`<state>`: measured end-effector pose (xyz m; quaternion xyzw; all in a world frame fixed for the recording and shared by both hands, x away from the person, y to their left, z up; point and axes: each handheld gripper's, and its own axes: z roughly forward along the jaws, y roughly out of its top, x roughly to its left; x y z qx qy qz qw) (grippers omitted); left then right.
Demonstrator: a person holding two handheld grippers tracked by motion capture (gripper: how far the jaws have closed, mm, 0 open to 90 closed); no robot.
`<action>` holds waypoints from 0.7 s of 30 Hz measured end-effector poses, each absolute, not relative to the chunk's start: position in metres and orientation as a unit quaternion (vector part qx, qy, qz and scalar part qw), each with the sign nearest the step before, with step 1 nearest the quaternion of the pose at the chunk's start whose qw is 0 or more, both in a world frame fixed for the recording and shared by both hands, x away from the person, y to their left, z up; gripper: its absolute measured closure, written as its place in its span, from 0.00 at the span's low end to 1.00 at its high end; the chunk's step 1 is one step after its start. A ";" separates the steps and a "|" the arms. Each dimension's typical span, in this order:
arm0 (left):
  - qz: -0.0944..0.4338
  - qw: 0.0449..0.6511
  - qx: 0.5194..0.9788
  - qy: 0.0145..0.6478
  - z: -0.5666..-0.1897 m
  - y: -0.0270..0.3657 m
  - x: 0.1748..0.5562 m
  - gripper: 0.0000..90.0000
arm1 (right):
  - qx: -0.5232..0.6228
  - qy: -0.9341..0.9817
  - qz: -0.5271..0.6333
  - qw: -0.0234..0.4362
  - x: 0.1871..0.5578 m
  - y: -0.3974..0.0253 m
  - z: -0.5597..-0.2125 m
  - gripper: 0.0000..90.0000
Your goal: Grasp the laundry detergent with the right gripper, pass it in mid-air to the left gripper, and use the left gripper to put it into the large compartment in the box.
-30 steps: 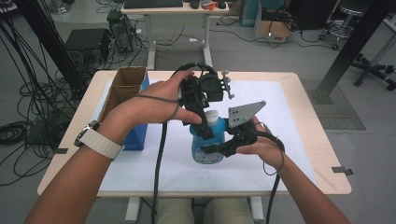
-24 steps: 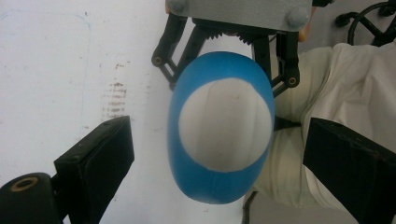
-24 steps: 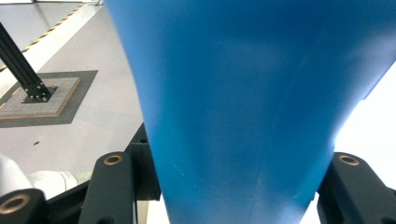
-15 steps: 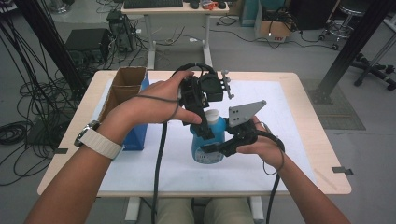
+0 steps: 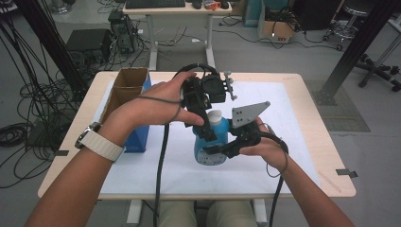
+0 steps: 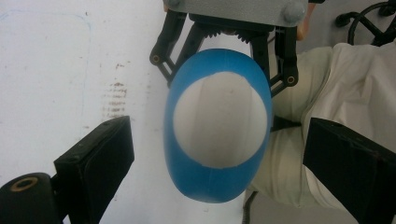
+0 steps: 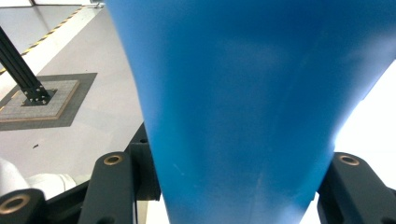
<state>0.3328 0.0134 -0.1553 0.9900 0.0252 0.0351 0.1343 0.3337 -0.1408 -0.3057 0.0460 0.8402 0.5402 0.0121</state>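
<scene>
Two tongs at blue bottle, right tongs clamping body, left tongs spread above white cap

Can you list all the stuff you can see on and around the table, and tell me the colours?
Bottle: one, blue, white cap, standing mid-table, clamped by the right gripper.
Cardboard box: one, brown with blue side, open, table's left part.
Mat: one, white, covering the tabletop.
Table: one, light wood.
Far desk: one, with a keyboard.
Cables: many, black, on the floor at left.
Watch: one, white strap, left wrist.
Left gripper: black, jaws open above the cap.
Right gripper: black, grey plate on top.
</scene>
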 end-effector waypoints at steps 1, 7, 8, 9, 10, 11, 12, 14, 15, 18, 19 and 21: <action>0.035 0.134 0.990 0.025 -0.155 0.013 0.333 0.10 | 0.047 0.840 0.540 0.011 0.334 -0.141 -0.306 0.48; 0.035 0.134 0.990 0.026 -0.155 0.013 0.333 0.10 | 0.053 0.838 0.543 0.000 0.332 -0.141 -0.306 0.48; 0.035 0.134 0.990 0.025 -0.155 0.013 0.333 0.10 | 0.052 0.839 0.542 0.000 0.332 -0.142 -0.305 0.48; 0.036 0.134 0.990 0.025 -0.155 0.013 0.333 0.10 | 0.052 0.839 0.542 0.000 0.332 -0.142 -0.305 0.48; 0.035 0.134 0.990 0.026 -0.155 0.013 0.333 0.10 | 0.052 0.839 0.542 -0.001 0.332 -0.142 -0.306 0.48; 0.036 0.134 0.990 0.026 -0.155 0.013 0.333 0.10 | 0.053 0.838 0.543 0.000 0.332 -0.142 -0.306 0.48; 0.036 0.134 0.990 0.025 -0.155 0.013 0.333 0.10 | 0.052 0.839 0.542 -0.001 0.332 -0.142 -0.306 0.48; 0.035 0.133 0.990 0.025 -0.155 0.013 0.333 0.10 | 0.052 0.839 0.542 0.000 0.332 -0.142 -0.305 0.48; 0.035 0.133 0.990 0.025 -0.155 0.013 0.333 0.10 | 0.051 0.838 0.543 -0.001 0.332 -0.142 -0.306 0.48; 0.035 0.133 0.990 0.025 -0.155 0.013 0.333 0.10 | 0.045 0.841 0.540 -0.005 0.333 -0.142 -0.305 0.48; 0.035 0.134 0.990 0.025 -0.155 0.013 0.333 0.10 | 0.046 0.841 0.539 -0.005 0.333 -0.142 -0.305 0.48; 0.035 0.133 0.990 0.024 -0.155 0.013 0.333 0.10 | 0.048 0.841 0.539 -0.003 0.333 -0.142 -0.305 0.48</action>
